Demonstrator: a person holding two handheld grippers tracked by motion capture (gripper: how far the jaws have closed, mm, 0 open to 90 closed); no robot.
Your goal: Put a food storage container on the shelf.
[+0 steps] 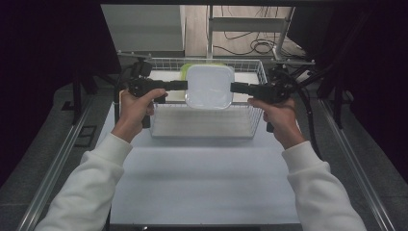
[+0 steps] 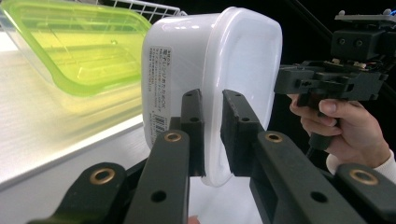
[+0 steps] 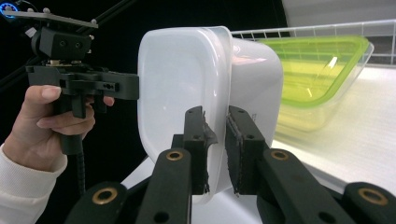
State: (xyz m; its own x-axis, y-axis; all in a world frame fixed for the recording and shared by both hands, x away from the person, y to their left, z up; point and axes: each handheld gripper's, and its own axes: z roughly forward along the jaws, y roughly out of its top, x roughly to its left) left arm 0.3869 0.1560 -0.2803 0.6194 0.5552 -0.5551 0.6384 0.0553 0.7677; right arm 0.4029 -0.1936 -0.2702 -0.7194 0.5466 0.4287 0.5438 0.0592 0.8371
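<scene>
Your left gripper [image 1: 185, 85] and right gripper [image 1: 232, 87] are each clamped nearly closed on the rim at opposite sides of the white lidded container [image 1: 210, 86]. You hold it above the wire basket [image 1: 202, 126]. Beyond it lies a green-lidded container [image 2: 74, 44].

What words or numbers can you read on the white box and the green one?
White box: a label with small print and a barcode on its side, seen in the left gripper view; too small and blurred to read.
Green box: no text to be seen.
Left gripper and right gripper: no text to be seen.
</scene>
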